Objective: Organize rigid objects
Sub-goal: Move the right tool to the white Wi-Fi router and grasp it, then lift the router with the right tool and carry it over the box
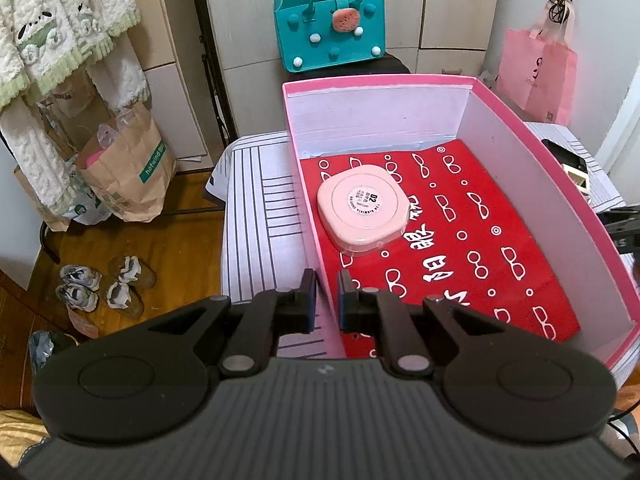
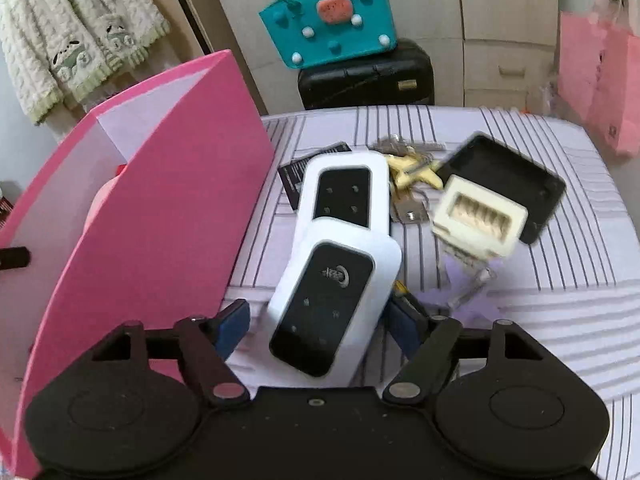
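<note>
My left gripper [image 1: 326, 296] is shut on the near left wall of the pink box [image 1: 520, 140], one finger inside and one outside. In the box lies a red cloth [image 1: 460, 240] printed with glasses, and on it a pink rounded case [image 1: 362, 208]. In the right wrist view my right gripper [image 2: 318, 320] is open around a white device with a black face [image 2: 332, 304]. There is a gap at the left pad [image 2: 234, 322]. That device leans on a second white device [image 2: 344, 192], just right of the box's outer wall [image 2: 168, 200].
On the striped tabletop [image 2: 540, 320] behind the devices lie keys [image 2: 412, 172], a cream ribbed block [image 2: 478, 220], a black tray [image 2: 508, 180], a black card [image 2: 294, 176] and a clear purple piece [image 2: 468, 288]. Beyond are a teal bag [image 1: 332, 28] and a pink bag [image 1: 538, 76].
</note>
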The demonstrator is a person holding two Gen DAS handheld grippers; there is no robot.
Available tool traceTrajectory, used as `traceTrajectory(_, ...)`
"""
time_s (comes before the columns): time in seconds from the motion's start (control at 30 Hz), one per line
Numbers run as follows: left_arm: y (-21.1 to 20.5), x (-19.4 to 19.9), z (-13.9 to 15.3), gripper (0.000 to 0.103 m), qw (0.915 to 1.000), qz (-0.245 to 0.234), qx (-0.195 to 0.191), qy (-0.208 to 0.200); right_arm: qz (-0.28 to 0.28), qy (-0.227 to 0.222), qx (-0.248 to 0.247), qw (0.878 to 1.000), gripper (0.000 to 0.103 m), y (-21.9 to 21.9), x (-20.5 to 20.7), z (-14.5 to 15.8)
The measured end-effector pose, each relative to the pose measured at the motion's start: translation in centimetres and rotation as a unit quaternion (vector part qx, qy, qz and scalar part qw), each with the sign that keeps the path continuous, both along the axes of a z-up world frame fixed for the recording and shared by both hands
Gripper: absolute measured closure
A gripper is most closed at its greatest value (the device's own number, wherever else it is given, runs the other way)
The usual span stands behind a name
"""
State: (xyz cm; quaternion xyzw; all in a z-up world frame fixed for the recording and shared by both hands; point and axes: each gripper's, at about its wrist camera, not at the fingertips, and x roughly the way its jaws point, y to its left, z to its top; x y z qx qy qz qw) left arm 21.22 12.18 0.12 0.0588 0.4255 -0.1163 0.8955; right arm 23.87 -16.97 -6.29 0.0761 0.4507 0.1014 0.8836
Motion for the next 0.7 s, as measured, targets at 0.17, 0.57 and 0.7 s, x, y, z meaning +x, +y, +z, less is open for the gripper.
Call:
traceTrajectory(0.17,0.2,0.2,0.1,0.093,0.9999,0.002,-0.01,0.005,0.023,-0.029,-0.084,0.996,0.031,2.2,0.0,-0.4)
traceTrajectory(0.57,0.0,0.3,0.1,0.093,0.9999,-0.012,0.002,0.006,0.043,-0.021,-0.094,0.994,0.035,1.6,-0.8,-0.1)
traceTrajectory(0.7,0.0,0.1,0.2,0.093,0.9999,-0.013,0.002,0.008,0.043,-0.011,-0.073,0.996,0.036,0.9,-0.5,0.3)
